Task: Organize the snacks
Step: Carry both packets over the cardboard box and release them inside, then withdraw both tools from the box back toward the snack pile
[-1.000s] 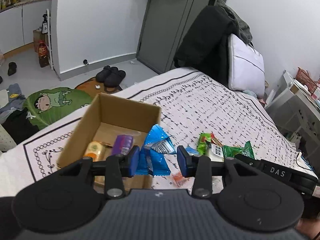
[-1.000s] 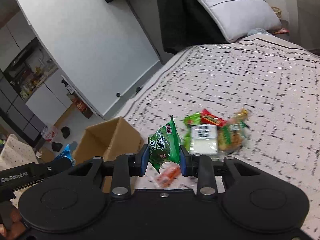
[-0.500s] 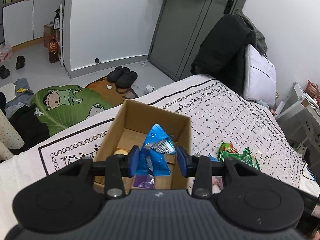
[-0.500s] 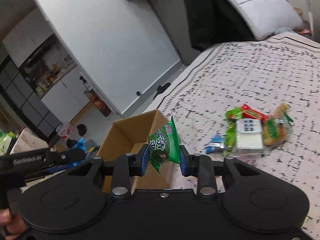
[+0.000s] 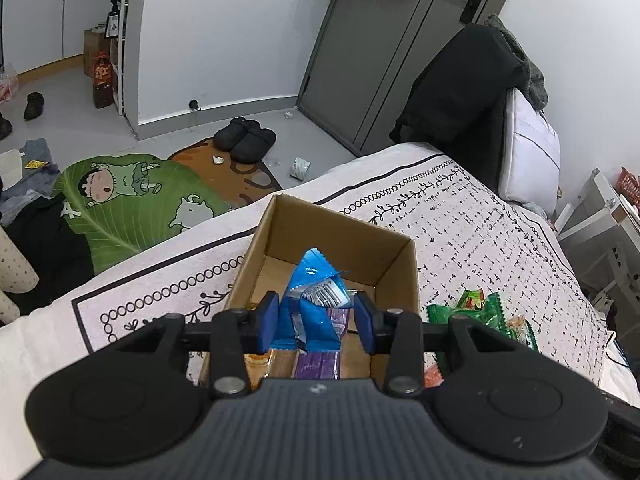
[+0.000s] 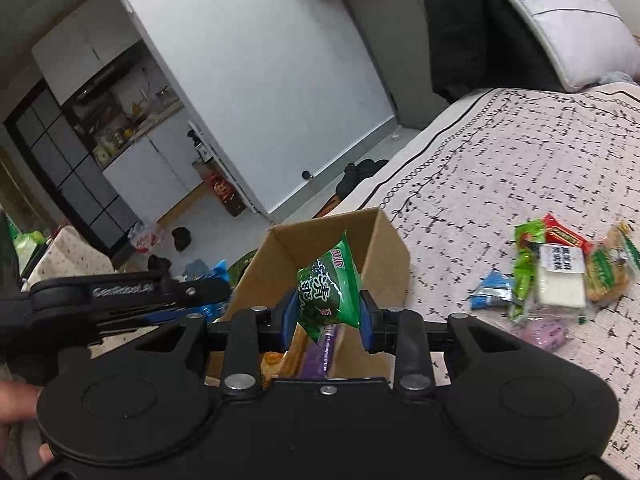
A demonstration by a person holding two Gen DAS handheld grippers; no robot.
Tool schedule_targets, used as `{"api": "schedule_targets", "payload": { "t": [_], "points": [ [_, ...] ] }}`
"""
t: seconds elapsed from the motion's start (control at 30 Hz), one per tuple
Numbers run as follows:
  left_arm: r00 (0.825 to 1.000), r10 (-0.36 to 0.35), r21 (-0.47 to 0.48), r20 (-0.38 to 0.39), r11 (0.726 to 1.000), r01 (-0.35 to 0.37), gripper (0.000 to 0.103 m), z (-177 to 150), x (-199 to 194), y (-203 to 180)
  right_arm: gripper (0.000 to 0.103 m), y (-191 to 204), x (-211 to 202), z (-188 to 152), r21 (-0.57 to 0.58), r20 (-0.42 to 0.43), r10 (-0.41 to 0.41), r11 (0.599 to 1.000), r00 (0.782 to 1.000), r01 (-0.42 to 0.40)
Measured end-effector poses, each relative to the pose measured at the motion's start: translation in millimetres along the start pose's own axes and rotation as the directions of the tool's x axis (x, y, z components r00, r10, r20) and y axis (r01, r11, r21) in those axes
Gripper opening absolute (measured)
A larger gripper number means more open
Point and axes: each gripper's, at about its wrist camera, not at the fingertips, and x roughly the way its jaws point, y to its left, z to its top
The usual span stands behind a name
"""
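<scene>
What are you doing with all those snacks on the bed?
A person is sorting snacks into a cardboard box on the bed. The left hand-held gripper is shut on a blue packet above the box, and the right hand-held gripper is shut on a green packet over it too. A purple packet already lies inside. More snacks wait in a pile on the bedspread.

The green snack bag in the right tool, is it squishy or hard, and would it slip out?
The green snack bag looks puffy and crinkled, so it is probably soft and light. Its shiny wrapper could be slippery, yet the right tool pinches only its lower part and it stands up, so it likely holds some shape.
</scene>
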Motion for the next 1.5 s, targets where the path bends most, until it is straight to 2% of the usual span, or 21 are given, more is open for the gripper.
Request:
{"api": "schedule_targets", "payload": {
  "t": [0.2, 0.3, 0.4, 0.47, 0.63, 0.7, 0.83, 1.03, 1.4, 1.5],
  "points": [
    [1.000, -0.010, -0.015, -0.016, 1.000, 0.009, 0.044, 3.9, 10.7, 3.1, 0.031, 8.3, 10.6, -1.1, -0.026, -0.017, 0.013, 1.000, 1.000, -0.013],
    [0.999, -0.024, -0.044, -0.030, 0.999, 0.023, 0.053, 4.4, 14.4, 8.1, 0.035, 9.4, 15.9, -2.5, -0.027, -0.035, 0.016, 0.999, 0.999, -0.017],
    [0.999, -0.014, -0.061, -0.034, 0.998, 0.012, 0.057, 4.3, 13.9, 11.9, 0.037, 9.2, 17.4, -4.6, -0.027, -0.048, 0.022, 0.999, 0.999, -0.023],
    [0.999, 0.001, -0.067, -0.036, 0.998, -0.003, 0.063, 4.2, 12.6, 12.8, 0.048, 8.5, 15.1, -3.8, -0.018, -0.043, 0.022, 1.000, 0.999, -0.023],
    [0.999, 0.028, -0.055, -0.029, 0.998, -0.029, 0.072, 2.5, 5.7, 9.4, 0.054, 3.5, 4.2, 0.7, 0.005, -0.016, 0.008, 1.000, 1.000, -0.008],
    [0.999, 0.042, -0.048, -0.031, 0.998, -0.044, 0.079, 1.6, 2.9, 7.3, 0.057, 0.4, 0.0, 2.9, 0.010, -0.010, -0.007, 1.000, 1.000, 0.007],
    [0.997, 0.066, -0.032, -0.030, 0.997, -0.067, 0.081, -1.4, -3.2, 2.2, 0.065, -6.3, -6.8, 6.5, 0.018, -0.009, -0.052, 0.998, 0.999, 0.052],
    [0.995, 0.097, -0.004, -0.031, 0.995, -0.097, 0.082, -7.6, -11.3, -8.4, 0.072, -13.7, -21.3, 9.1, 0.029, -0.009, -0.076, 0.997, 0.997, 0.076],
    [0.996, 0.084, 0.027, -0.012, 0.996, -0.083, 0.082, -14.8, -29.5, -32.4, 0.081, -33.1, -54.6, 19.8, 0.012, 0.005, -0.113, 0.994, 0.994, 0.113],
    [0.996, 0.091, 0.030, -0.012, 0.995, -0.090, 0.083, -16.8, -32.3, -41.3, 0.087, -40.5, -64.8, 24.4, 0.019, 0.015, -0.117, 0.993, 0.993, 0.117]
  ]
}}
